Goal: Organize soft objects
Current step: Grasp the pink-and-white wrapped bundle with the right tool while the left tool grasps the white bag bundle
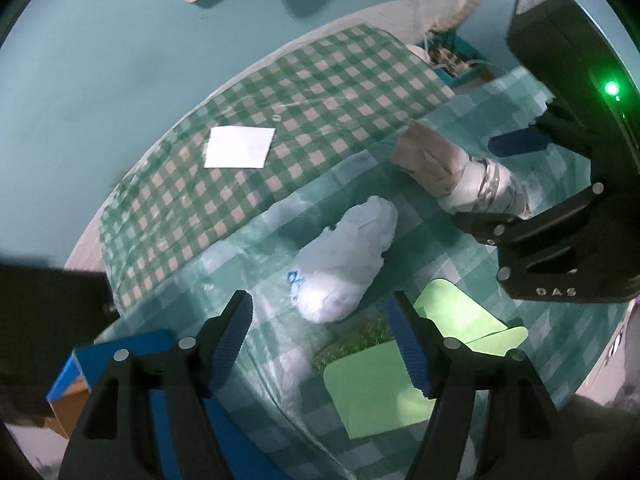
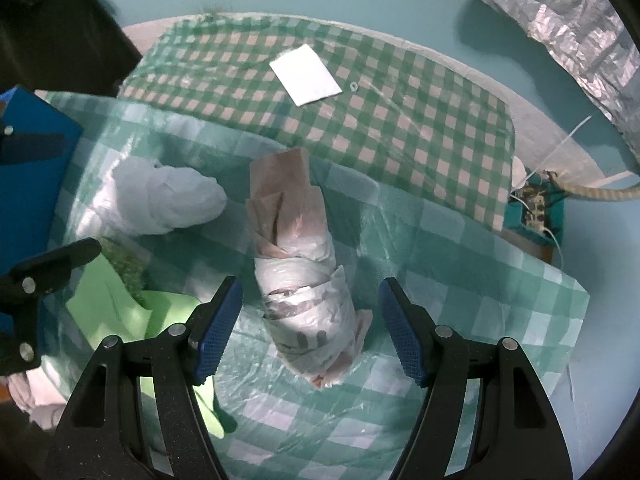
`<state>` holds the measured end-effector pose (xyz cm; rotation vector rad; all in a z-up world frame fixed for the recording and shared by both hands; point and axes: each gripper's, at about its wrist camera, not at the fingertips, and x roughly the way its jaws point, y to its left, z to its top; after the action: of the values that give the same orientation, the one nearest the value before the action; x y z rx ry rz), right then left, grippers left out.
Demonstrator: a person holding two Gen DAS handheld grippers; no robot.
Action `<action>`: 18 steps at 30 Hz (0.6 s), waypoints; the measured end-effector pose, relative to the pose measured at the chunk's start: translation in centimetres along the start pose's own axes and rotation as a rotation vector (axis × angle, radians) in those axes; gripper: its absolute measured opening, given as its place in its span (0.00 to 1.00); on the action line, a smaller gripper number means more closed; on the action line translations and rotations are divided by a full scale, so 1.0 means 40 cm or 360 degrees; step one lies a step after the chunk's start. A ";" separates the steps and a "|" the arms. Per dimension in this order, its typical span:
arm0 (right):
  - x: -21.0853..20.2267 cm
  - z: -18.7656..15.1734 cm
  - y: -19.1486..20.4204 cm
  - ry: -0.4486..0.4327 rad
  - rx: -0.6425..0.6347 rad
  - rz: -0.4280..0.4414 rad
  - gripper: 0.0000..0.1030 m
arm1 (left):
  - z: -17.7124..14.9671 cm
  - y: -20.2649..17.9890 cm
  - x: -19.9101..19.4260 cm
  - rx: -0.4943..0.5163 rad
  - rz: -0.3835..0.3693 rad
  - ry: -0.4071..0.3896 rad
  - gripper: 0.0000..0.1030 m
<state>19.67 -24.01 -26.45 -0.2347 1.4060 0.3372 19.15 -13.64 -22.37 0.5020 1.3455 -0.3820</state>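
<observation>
Left wrist view: looking down with the left gripper spread wide, nothing between its blue pads, hovering just short of a white plastic bundle lying on the pale checked sheet. Also catching green foam sheets under the right-hand finger, a blue box at lower left, and the right gripper reaching in from the right, its body lit by a green lamp and stamped "DAS". Showing blurred blue print on the bundle, not readable.

Right wrist view: pointing straight along a wrapped roll of brownish paper and white plastic, lying lengthwise on the sheet between the wide-apart fingers of the right gripper, touching neither pad. Placing the white bundle to the left, near but apart from the roll. Revealing a white card on the darker checked cloth behind, a silver bag at upper right, and part of the left gripper at the left edge.
</observation>
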 end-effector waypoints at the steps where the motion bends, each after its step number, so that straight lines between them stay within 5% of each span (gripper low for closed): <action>1: 0.004 0.000 0.002 0.0005 -0.0001 -0.0005 0.69 | 0.007 -0.007 0.010 0.0025 0.0000 0.0013 0.70; 7: 0.027 -0.001 0.011 0.0029 0.0003 -0.0006 0.68 | 0.029 -0.024 0.045 0.0086 0.0015 0.0064 0.70; 11: 0.041 -0.005 0.013 0.0063 0.0005 -0.0015 0.44 | 0.039 -0.039 0.066 0.0123 0.0029 0.0077 0.70; 18: 0.010 -0.036 -0.001 0.0023 0.0111 0.0058 0.39 | 0.055 -0.052 0.102 0.0119 0.0055 0.0069 0.70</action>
<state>18.42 -24.52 -27.09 -0.1547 1.4352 0.3160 20.62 -16.48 -26.32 0.5979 1.3663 -0.3960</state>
